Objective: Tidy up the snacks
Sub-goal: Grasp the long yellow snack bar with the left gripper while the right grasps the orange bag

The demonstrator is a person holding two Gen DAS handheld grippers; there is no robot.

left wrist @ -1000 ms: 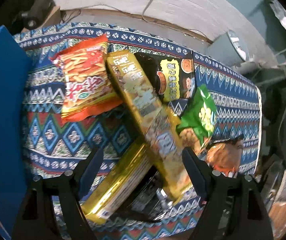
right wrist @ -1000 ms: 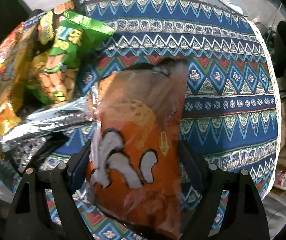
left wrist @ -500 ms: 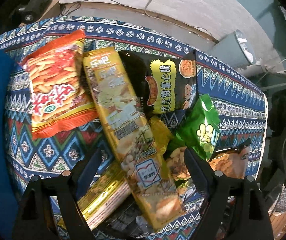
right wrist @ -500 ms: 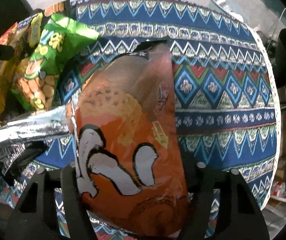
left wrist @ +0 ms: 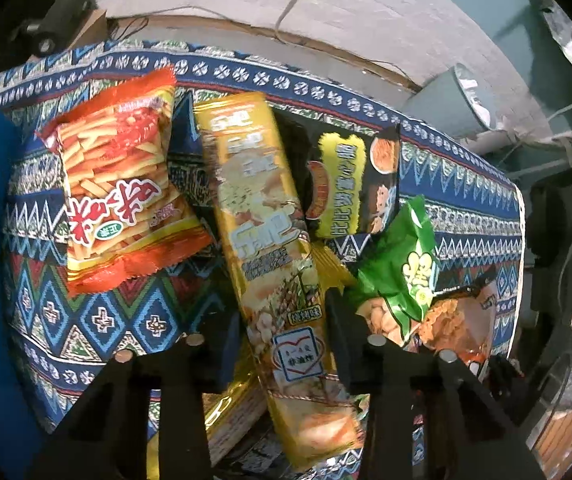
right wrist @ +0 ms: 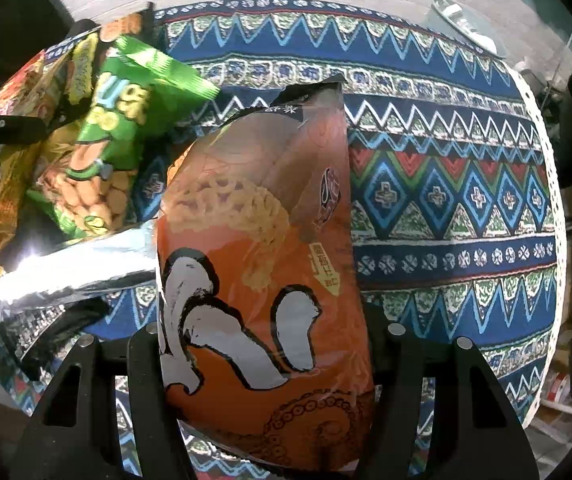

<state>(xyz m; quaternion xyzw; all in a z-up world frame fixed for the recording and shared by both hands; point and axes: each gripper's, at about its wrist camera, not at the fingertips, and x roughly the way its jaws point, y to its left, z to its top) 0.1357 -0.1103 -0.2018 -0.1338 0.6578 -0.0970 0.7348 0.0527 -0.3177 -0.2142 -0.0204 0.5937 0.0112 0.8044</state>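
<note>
The left tool [left wrist: 283, 344] is closing on a long yellow snack packet [left wrist: 269, 248]; beside that packet, the right tool [right wrist: 263, 344] grips an orange bag [right wrist: 257, 264].

I count seven snack packs on my feeds: one red-orange fries bag [left wrist: 121, 204], one long yellow pack [left wrist: 269, 256], one black-and-yellow bag [left wrist: 350, 184], one green bag [left wrist: 402, 276], one orange octopus bag [right wrist: 257, 280], one gold pack [left wrist: 233, 408], one silver pack [right wrist: 65, 268]. Patterned cloths [right wrist: 446, 184]: one. Claws: two.
</note>
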